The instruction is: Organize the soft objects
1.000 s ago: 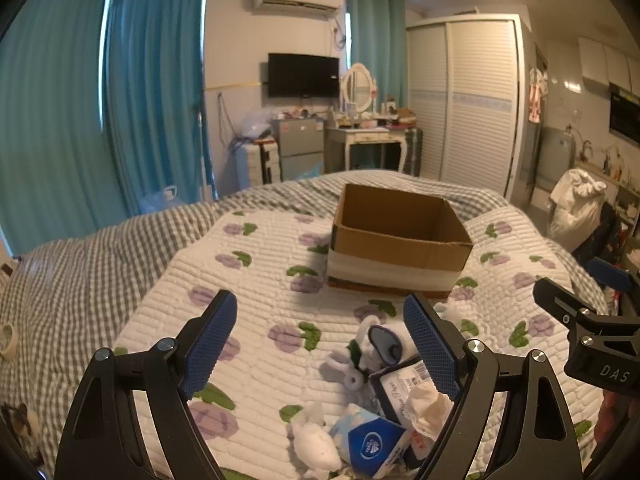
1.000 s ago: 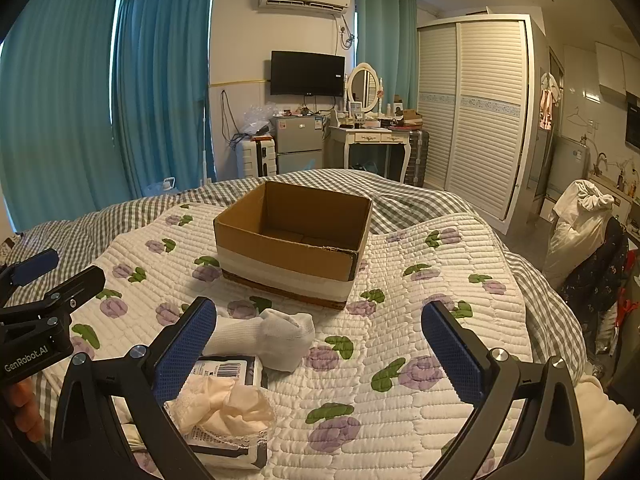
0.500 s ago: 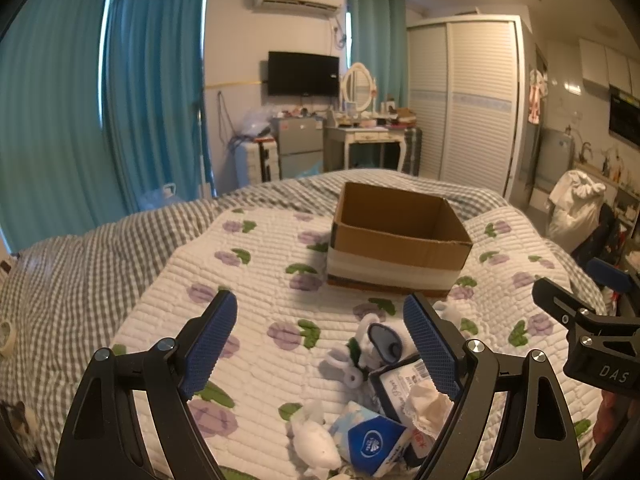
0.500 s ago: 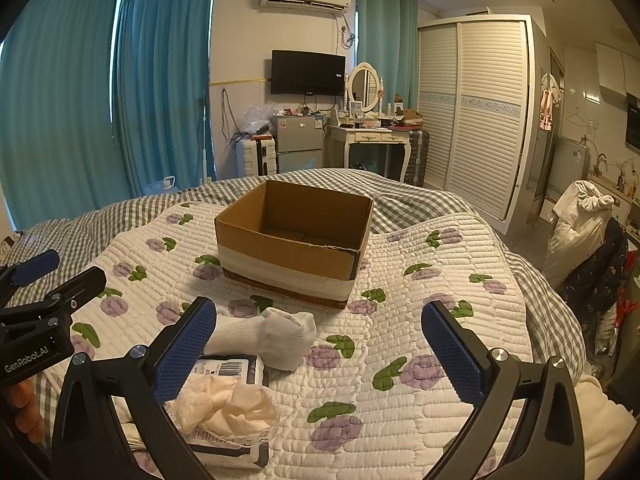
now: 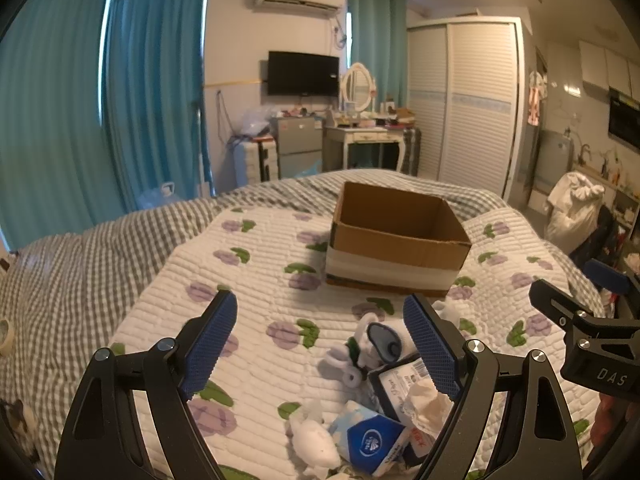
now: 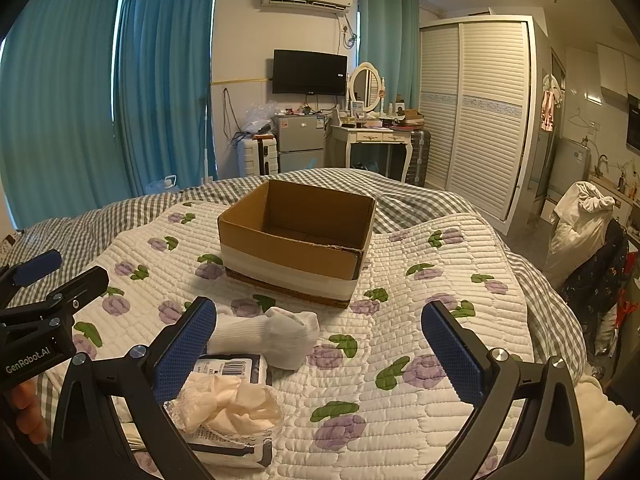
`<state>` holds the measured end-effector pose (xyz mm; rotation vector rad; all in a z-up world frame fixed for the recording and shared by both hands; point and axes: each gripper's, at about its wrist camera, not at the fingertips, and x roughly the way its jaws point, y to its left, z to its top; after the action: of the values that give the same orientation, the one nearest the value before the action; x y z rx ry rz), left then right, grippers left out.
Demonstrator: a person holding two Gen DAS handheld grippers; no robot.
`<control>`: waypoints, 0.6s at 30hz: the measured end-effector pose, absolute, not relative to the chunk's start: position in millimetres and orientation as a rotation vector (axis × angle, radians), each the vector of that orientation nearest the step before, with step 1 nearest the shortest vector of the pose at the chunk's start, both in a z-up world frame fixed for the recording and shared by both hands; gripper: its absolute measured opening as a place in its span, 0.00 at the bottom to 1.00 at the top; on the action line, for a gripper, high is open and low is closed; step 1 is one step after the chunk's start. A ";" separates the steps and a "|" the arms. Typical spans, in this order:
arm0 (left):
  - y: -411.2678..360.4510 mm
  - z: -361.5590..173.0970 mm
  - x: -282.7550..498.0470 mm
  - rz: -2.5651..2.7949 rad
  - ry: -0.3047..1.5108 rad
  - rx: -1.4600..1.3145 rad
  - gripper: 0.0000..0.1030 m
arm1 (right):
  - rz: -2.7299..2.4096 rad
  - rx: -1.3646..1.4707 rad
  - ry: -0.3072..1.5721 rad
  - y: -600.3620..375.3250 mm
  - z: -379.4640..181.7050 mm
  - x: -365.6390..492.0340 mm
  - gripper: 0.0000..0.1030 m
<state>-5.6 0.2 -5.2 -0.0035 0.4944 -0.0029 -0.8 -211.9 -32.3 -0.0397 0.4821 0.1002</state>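
An open, empty cardboard box stands on the quilted bed. In front of it lies a pile of soft things: a white sock, a cream lace cloth on a flat dark packet, a blue tissue pack, a small white plush and a rolled sock with a dark opening. My left gripper is open and empty above the pile's left side. My right gripper is open and empty over the white sock and bare quilt.
The bed has a white floral quilt over a grey checked blanket. Each gripper shows at the edge of the other's view. Beyond the bed are teal curtains, a dressing table and a white wardrobe.
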 end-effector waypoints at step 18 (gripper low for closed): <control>5.1 5.0 -14.4 -0.014 0.468 -0.035 0.84 | 0.111 -0.056 0.473 -202.9 -21.6 -11.4 1.00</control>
<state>-14.4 5.1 5.0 -0.0346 0.4685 -0.0143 -11.4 -202.9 -21.6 -0.0556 0.4730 0.1108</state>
